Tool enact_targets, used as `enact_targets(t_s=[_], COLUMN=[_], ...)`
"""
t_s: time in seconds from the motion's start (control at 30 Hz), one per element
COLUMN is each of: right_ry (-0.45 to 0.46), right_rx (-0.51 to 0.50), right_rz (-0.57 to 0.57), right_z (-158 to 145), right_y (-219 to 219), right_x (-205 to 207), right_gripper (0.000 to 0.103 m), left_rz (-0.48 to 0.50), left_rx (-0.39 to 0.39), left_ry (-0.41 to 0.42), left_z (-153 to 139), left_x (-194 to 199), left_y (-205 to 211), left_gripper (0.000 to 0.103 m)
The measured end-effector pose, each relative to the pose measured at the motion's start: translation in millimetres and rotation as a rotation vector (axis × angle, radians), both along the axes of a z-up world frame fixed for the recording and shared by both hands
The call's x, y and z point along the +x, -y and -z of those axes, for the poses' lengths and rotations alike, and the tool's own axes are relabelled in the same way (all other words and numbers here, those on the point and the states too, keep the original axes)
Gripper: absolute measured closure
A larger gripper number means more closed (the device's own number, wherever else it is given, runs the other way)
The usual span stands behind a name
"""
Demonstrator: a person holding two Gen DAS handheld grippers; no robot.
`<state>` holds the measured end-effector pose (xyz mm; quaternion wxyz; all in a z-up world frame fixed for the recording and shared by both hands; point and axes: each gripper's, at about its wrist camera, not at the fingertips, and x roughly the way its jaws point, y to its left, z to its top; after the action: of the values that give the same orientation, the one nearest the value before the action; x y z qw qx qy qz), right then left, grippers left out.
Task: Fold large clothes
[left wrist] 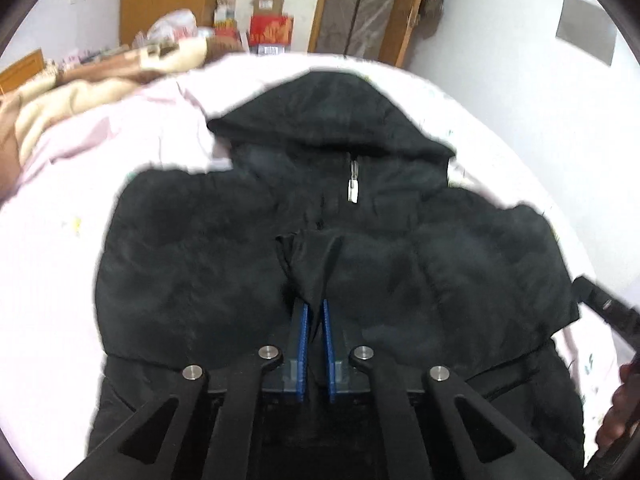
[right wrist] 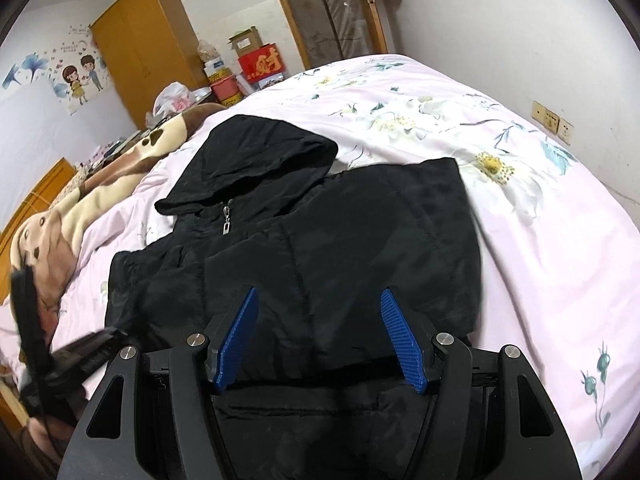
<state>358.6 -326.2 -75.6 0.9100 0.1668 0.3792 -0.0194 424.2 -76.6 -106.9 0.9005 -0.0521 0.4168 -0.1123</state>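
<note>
A black hooded padded jacket (left wrist: 248,264) lies front up on a pink floral bedsheet (left wrist: 52,264), its hood (left wrist: 332,112) pointing away from me and a silver zipper pull (left wrist: 354,188) below the hood. My left gripper (left wrist: 315,308) is shut on a raised fold of the jacket's black fabric near the middle of its front. In the right wrist view the same jacket (right wrist: 340,240) fills the centre. My right gripper (right wrist: 318,304) stands open just over the jacket's lower front, with nothing pinched between its blue pads (right wrist: 400,344).
A beige and brown blanket (right wrist: 60,216) lies bunched along the bed's left side. Beyond the bed stand a wooden wardrobe (right wrist: 148,40), stacked boxes (right wrist: 260,64) and a door (right wrist: 332,8). A white wall with sockets (right wrist: 554,120) runs close along the bed's right.
</note>
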Motion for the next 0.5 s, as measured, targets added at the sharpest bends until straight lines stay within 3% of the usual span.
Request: enact_targets(t_s=[0.27, 0.5], right_ry=[0.047, 0.039], right_rx=[-0.008, -0.058], right_rz=[0.047, 0.03], right_z=[-12.7, -8.8], right_y=[8.6, -1.1], right_x=[1.2, 18.8], right_gripper=[0.039, 0.039], left_rz=[-0.03, -0.103], left_rx=[-0.009, 0.042], left_ry=[0.191, 0.165], left_z=[-65.1, -48.8], left_x=[11.7, 30.1], left_y=[-20.0, -45.3], left_gripper=[0.098, 0.098])
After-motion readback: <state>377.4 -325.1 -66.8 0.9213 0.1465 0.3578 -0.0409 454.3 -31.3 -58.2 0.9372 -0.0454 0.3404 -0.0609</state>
